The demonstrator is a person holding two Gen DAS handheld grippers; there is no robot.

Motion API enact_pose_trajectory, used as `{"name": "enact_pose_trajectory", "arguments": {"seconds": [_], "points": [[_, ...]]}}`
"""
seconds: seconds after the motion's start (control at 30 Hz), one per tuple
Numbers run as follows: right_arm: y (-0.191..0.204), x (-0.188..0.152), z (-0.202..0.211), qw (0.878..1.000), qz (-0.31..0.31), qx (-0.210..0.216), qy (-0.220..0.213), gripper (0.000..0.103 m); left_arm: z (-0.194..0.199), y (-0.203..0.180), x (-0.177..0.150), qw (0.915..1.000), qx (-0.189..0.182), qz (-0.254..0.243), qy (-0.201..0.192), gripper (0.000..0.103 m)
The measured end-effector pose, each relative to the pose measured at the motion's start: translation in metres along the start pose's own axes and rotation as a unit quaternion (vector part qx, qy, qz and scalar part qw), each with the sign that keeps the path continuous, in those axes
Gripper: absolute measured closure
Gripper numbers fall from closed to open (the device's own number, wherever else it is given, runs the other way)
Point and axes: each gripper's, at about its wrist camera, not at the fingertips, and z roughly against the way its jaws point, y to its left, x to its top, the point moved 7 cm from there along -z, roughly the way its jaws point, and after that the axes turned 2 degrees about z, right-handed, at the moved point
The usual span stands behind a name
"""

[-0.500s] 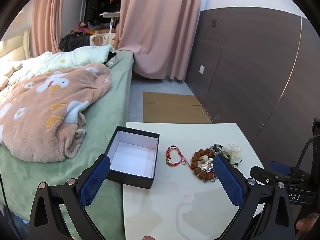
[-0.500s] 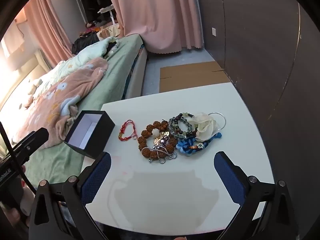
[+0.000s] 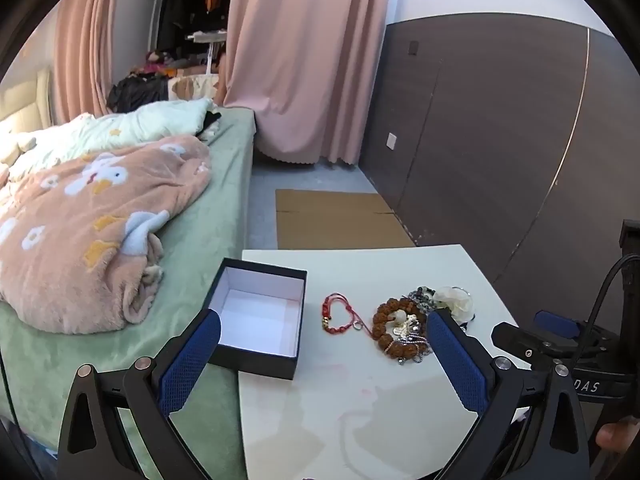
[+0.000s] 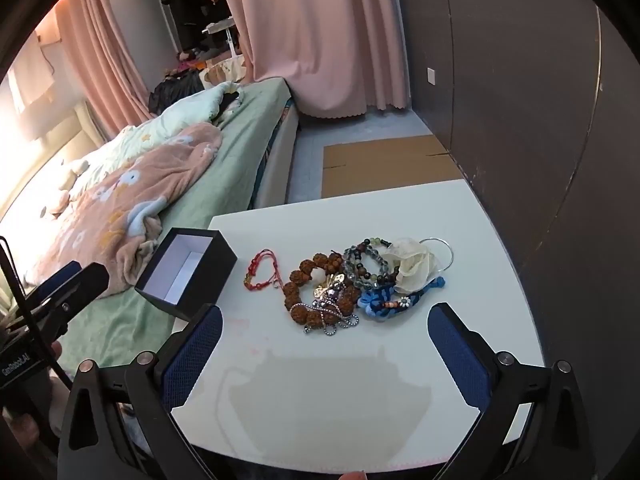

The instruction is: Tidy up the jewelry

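Right gripper body [image 3: 588,384]: white letters "DAS" are readable in the left wrist view; whatever comes before them is hidden behind the left gripper's own frame.
Left gripper body [image 4: 16,364]: white lettering in the right wrist view reads roughly "GenRobot.AI", small and tilted, so the first letters are uncertain.
Black box [image 3: 256,316]: no print can be read on it.
Counter [image 4: 340,392]: no writing can be read on it.

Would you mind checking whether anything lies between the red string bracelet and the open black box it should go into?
Nothing visible does. The red string bracelet lies apart from the pile, and only bare white table separates it from the open black box, which looks empty.
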Motion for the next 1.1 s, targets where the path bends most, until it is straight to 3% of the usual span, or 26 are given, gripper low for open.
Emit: {"name": "enact_pose_trajectory", "arguments": {"seconds": [1.1], "points": [[-0.012, 0.003, 0.007, 1.000, -0.017, 0.000, -0.002, 0.000, -0.004, -0.010, -0.002, 0.9996, -0.021, 0.013, 0.012, 0.001]]}}
